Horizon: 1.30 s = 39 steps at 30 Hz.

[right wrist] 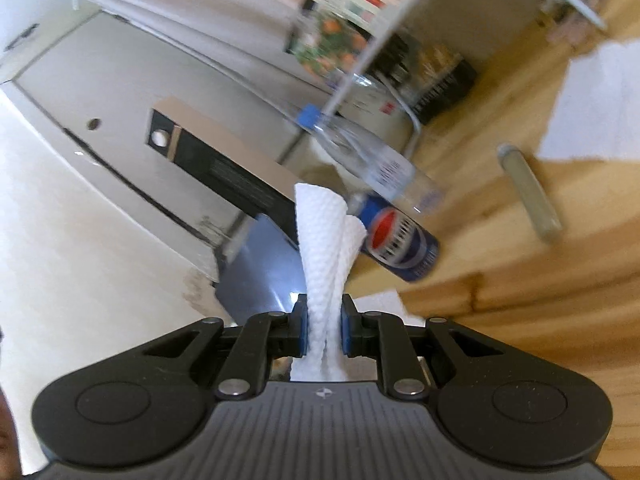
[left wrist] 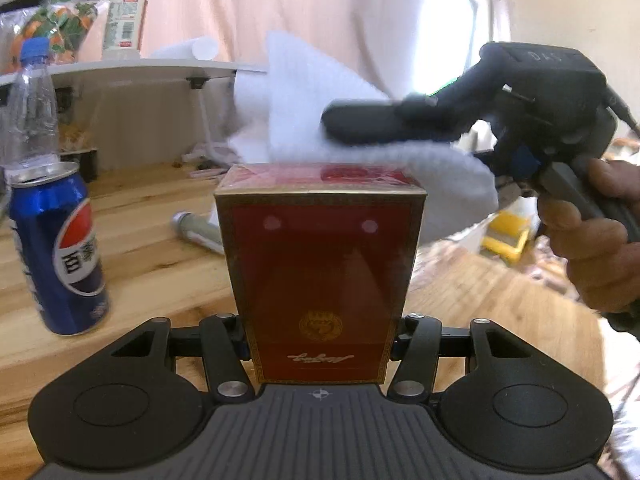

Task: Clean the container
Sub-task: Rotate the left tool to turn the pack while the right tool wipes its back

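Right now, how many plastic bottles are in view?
2. A clear plastic bottle with blue cap stands behind the blue Pepsi can; a white-labelled plastic bottle stands on the white shelf. Others may be hidden.

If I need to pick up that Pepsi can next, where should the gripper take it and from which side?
Take the Pepsi can around the middle of its body, coming in level from the side. It stands upright on the wooden table, its round wall suits two fingers, and its top looks open, so keep it vertical. Approach from its table-facing side; the clear water bottle stands close behind it.
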Tool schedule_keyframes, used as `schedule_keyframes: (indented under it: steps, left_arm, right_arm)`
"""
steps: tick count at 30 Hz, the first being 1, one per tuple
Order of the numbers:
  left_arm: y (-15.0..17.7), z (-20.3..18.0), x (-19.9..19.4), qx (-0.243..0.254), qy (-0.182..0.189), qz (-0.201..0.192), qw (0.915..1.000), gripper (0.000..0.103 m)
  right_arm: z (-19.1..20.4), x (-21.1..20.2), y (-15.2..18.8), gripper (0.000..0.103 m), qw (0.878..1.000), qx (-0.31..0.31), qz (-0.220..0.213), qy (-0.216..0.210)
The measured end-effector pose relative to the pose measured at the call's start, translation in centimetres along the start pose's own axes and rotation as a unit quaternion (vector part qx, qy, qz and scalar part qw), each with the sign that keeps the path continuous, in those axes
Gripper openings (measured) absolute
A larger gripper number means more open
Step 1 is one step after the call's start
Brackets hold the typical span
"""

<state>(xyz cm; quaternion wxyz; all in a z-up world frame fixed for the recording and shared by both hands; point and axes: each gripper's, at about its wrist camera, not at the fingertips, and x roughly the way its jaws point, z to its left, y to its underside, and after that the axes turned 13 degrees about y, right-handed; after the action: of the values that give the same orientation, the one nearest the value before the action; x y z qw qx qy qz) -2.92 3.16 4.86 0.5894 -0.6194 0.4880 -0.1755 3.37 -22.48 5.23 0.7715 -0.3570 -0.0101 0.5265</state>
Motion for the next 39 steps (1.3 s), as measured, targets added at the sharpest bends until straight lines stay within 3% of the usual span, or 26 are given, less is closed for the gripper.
schedule_keyframes:
  steps: [5,8,10,17,21,23,32,39]
  left_arm:
    - [-0.3,0.3,-1.2,-0.006,0.068,-0.026,0.9973,0.056]
    - [-0.3,0.5,-1.5,-0.02,0.125,-0.03,0.9915,0.056]
    - [-0.3,0.7,-1.8,-0.03,0.169,-0.036,0.9845,0.056]
    - [0.5,0.5,-1.5,-0.04,0.291,-0.02,0.9555,0.056]
    - [1.0,-0.2,-2.1,-0.03,0.34,-0.036,0.9392,0.056]
    - [1.1,-0.3,-2.2,-0.025,0.35,-0.041,0.9355,0.056]
    - [1.1,0.1,-1.6,-0.029,0.354,-0.031,0.9342,0.056]
    - [1.5,-0.7,-1.1,-0.016,0.356,-0.008,0.9344,0.056]
  right_arm:
    - [1.0,-1.5,-0.6,0.019,0.998,-0.065,0.016,-0.022]
    - [1.7,-2.1,-0.7,0.019,0.989,-0.142,0.052,-0.002]
    - [1.6,-2.8,-0.8,0.019,0.98,-0.186,0.071,-0.012]
    - [2.7,-4.3,-0.4,0.019,0.957,-0.247,0.11,-0.108]
    - [3.1,-3.4,0.6,0.019,0.947,-0.256,0.14,-0.134]
    - [2.6,-3.2,0.9,0.019,0.946,-0.251,0.148,-0.138]
    - [1.1,-3.1,1.5,0.019,0.947,-0.248,0.168,-0.12]
    - [3.6,-3.3,0.9,0.019,0.945,-0.273,0.115,-0.14]
